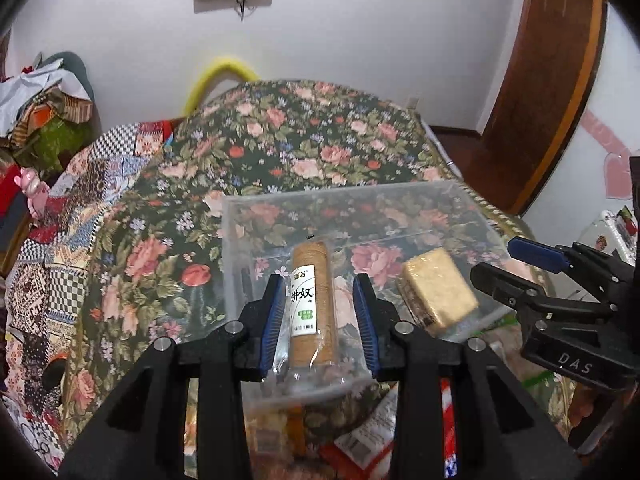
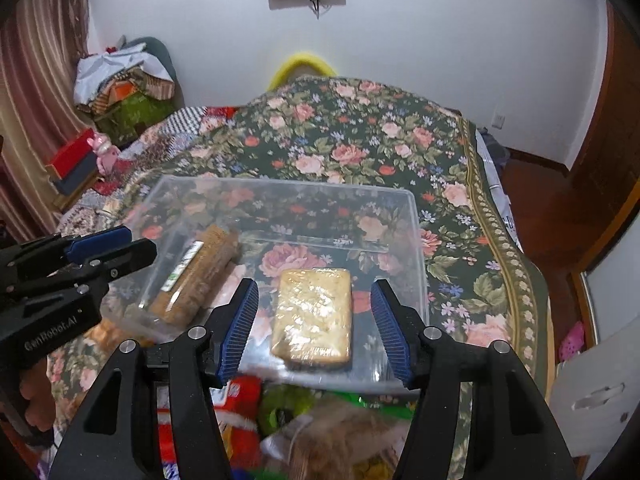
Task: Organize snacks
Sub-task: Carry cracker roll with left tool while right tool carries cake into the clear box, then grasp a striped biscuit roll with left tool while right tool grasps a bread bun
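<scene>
The left gripper [image 1: 320, 316] is held with its fingers apart, one blue pad on either side of the biscuit roll [image 1: 310, 304]. A gap is seen on the right side; on the left side contact cannot be confirmed, so no firm clamp is indicated. The roll lies in the clear plastic bin [image 1: 240, 216], at its left, with its long axis running away from the gripper, parallel to the fingers. Its near end, with the crimped wrapper, rests at the near rim of the bin.

The right gripper [image 2: 316, 328] is likewise held wide apart, and the wrapped cracker block [image 2: 314, 314] is seen between its pads with clearance on both sides. The block lies flat on the bin floor, at the right, just beside the roll but not touching it, its long axis also pointing away from the fingers.

Each item lies directly ahead of its own gripper. Both are judged to be deposited.

Further snack packets [image 2: 240, 408] lie on the floral cloth [image 2: 360, 136] below the grippers, outside the near wall of the bin. Either gripper is about equally near to them.
</scene>
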`<state>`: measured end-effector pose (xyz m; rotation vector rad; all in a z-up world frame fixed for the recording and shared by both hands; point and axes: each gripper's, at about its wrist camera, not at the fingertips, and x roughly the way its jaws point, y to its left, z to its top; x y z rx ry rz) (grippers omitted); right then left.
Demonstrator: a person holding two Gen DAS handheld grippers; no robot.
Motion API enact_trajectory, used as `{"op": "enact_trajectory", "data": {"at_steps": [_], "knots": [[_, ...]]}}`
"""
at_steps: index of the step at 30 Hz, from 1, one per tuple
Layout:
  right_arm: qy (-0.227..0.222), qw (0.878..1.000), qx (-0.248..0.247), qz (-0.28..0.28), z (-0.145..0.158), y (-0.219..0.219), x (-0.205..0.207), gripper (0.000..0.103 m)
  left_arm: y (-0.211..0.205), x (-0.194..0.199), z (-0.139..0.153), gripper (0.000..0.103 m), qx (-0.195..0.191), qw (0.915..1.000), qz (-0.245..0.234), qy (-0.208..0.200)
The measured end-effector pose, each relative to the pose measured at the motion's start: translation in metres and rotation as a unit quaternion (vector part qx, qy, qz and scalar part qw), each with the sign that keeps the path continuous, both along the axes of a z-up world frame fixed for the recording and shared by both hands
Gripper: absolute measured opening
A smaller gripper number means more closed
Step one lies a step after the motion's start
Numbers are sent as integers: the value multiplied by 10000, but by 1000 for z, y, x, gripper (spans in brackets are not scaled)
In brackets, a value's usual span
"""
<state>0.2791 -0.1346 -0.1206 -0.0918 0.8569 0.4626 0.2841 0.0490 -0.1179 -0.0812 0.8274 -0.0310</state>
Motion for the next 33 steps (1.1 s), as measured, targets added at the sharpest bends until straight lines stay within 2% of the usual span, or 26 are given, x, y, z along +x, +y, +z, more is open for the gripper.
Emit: {"op": "enact_trajectory", "data": {"at_steps": [4,8,14,22,33], "knots": [[-199,9997,122,-5,12,-9,-20,58,4,-23,14,37,-77,9999,-50,-145],[-427,9990,95,-8,21,-17,-42,60,9,-50,22,53,-45,9995,-54,-302],[-542,9982,228,-96,26,-37,-67,63,18,-88,20,58,-24,9995,-12,-319],[-357,9986,267,-268,10,-58,-95,64,29,-127,-8,61,-79,10000,37,27],[340,9992,-27,-230,-48,-71,-114,64,32,-145,-68,61,-100,9970,-29,765]]}}
